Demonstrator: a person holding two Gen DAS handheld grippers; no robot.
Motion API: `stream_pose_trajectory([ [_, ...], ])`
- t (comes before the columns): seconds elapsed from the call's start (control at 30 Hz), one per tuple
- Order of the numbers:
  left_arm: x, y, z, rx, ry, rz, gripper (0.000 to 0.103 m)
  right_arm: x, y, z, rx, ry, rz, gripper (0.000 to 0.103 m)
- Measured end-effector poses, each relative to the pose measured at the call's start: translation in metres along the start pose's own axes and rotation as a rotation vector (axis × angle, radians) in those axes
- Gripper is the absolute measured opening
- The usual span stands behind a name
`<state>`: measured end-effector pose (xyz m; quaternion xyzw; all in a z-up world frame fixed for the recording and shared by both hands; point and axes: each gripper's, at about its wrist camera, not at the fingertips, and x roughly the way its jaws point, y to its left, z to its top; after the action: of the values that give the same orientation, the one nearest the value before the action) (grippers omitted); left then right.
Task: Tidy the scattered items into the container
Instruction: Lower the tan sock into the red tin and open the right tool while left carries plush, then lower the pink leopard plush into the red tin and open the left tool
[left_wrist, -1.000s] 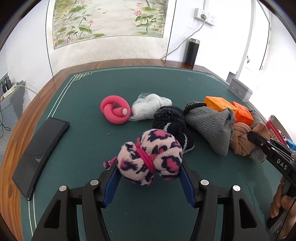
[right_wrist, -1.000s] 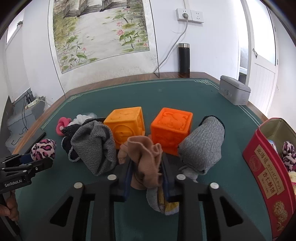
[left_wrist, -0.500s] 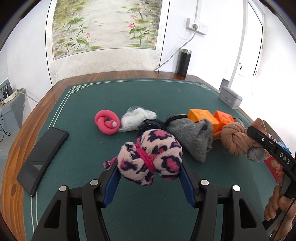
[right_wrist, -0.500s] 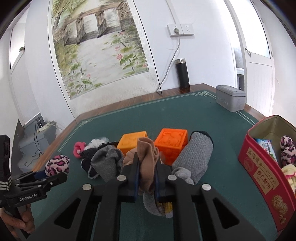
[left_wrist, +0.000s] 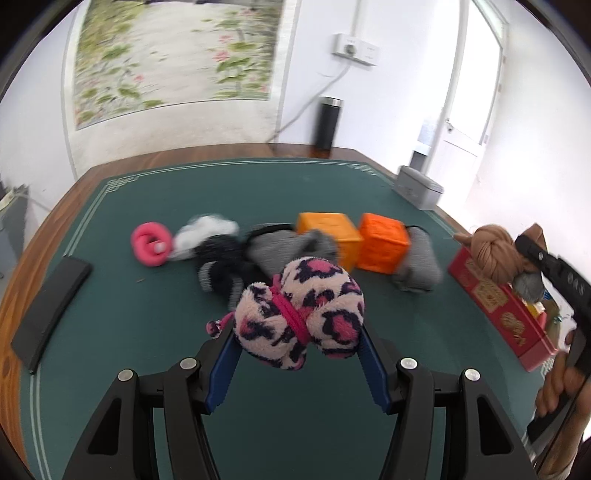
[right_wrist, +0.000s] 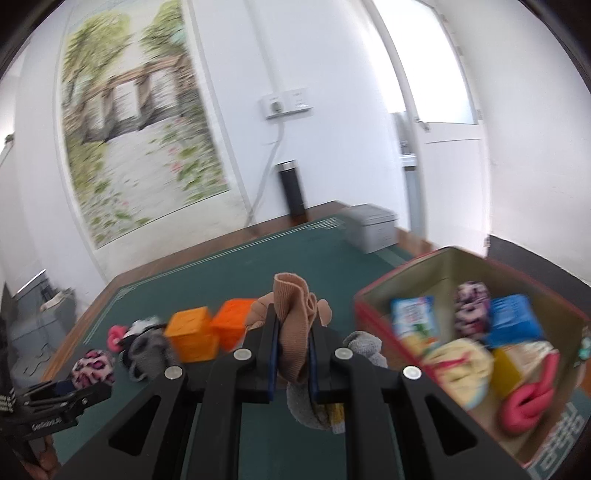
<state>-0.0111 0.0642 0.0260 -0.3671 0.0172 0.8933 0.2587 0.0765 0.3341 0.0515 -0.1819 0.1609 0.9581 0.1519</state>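
Observation:
My left gripper (left_wrist: 297, 326) is shut on a pink and black leopard plush ball (left_wrist: 301, 310), held above the green table. My right gripper (right_wrist: 293, 321) is shut on a tan knotted sock (right_wrist: 291, 332), and a grey sock (right_wrist: 304, 404) hangs under it. That tan sock (left_wrist: 493, 254) hovers at the left rim of the red tin (right_wrist: 384, 288). The tin holds several items, among them another leopard ball (right_wrist: 471, 306). On the table lie two orange cubes (left_wrist: 328, 236) (left_wrist: 382, 247), grey socks (left_wrist: 284, 249), a black sock (left_wrist: 221, 266), a white bundle (left_wrist: 205, 230) and a pink ring (left_wrist: 151, 243).
A flat black slab (left_wrist: 51, 295) lies at the table's left edge. A grey box (left_wrist: 419, 186) sits at the far right corner, with a black flask (left_wrist: 327, 122) behind the table. A hand (left_wrist: 565, 387) holds the right gripper's handle.
Both grippers rose and moved right toward the tin. The right one lifted the tan sock off the table and swung round, so the tin's inside now shows.

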Motion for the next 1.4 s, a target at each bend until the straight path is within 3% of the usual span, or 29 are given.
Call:
stream_pose_trajectory([
  [0.23,0.011,-0.036,-0.001,0.034,0.027,-0.040,0.062,0.007,-0.052,0.041,-0.015,0.005,-0.154,0.014],
  [0.43,0.019,-0.052,0.002,0.055,0.048,-0.053,0.062,0.029,-0.074,0.044,-0.009,0.059,-0.199,0.015],
  [0.57,0.024,-0.060,0.005,0.070,0.061,-0.061,0.062,0.041,-0.086,0.039,0.030,0.102,-0.198,0.022],
  [0.63,0.027,-0.063,0.008,0.073,0.067,-0.067,0.062,0.038,-0.092,0.037,0.055,0.091,-0.191,0.038],
  [0.7,0.028,-0.066,0.010,0.077,0.071,-0.070,0.062,0.030,-0.096,0.036,0.076,0.059,-0.197,0.068],
  [0.73,0.029,-0.068,0.011,0.083,0.073,-0.072,0.062,0.023,-0.097,0.035,0.080,0.035,-0.206,0.070],
  [0.93,0.033,-0.093,0.021,0.131,0.088,-0.102,0.062,-0.012,-0.098,0.030,0.078,-0.064,-0.235,0.072],
  [1.23,0.036,-0.164,0.042,0.242,0.071,-0.209,0.062,-0.042,-0.128,0.008,0.186,-0.061,-0.199,0.072],
  [1.4,0.055,-0.213,0.048,0.289,0.098,-0.303,0.062,-0.061,-0.149,-0.002,0.215,-0.081,-0.249,0.073],
])
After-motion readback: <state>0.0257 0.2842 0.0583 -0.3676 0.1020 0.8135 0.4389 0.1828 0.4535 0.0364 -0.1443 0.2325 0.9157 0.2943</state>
